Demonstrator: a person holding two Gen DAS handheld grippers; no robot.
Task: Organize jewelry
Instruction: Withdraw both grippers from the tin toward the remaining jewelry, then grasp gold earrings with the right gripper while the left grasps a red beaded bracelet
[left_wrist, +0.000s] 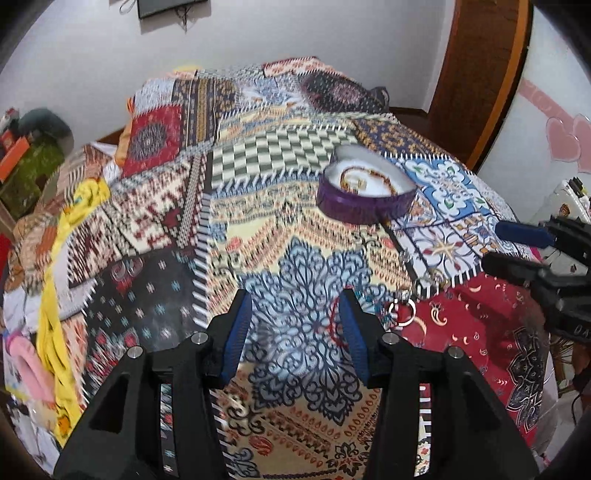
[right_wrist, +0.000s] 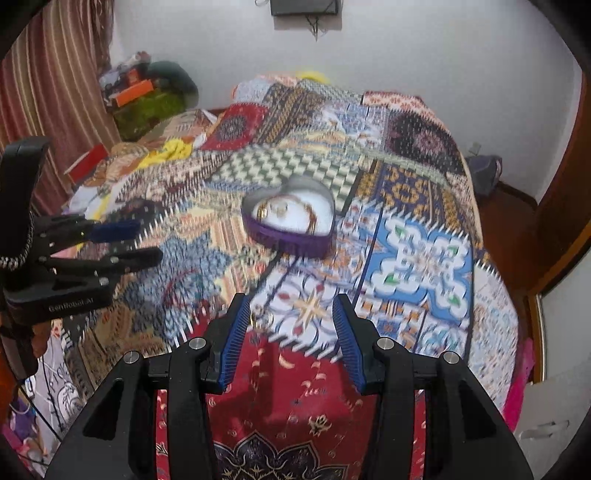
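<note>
A purple heart-shaped tin with a white lining holds a gold chain and rings; it sits on the patchwork bedspread and shows in the right wrist view too. A silver ring and small earrings lie on the cloth right of my left gripper, which is open and empty. A thin red bangle lies by its right finger. My right gripper is open and empty above the cloth; it shows at the right edge of the left wrist view.
Yellow cloth and piled clothes lie along the bed's left side. Boxes and a green bag stand in the far corner. A wooden door is at the right. The left gripper shows at the left of the right wrist view.
</note>
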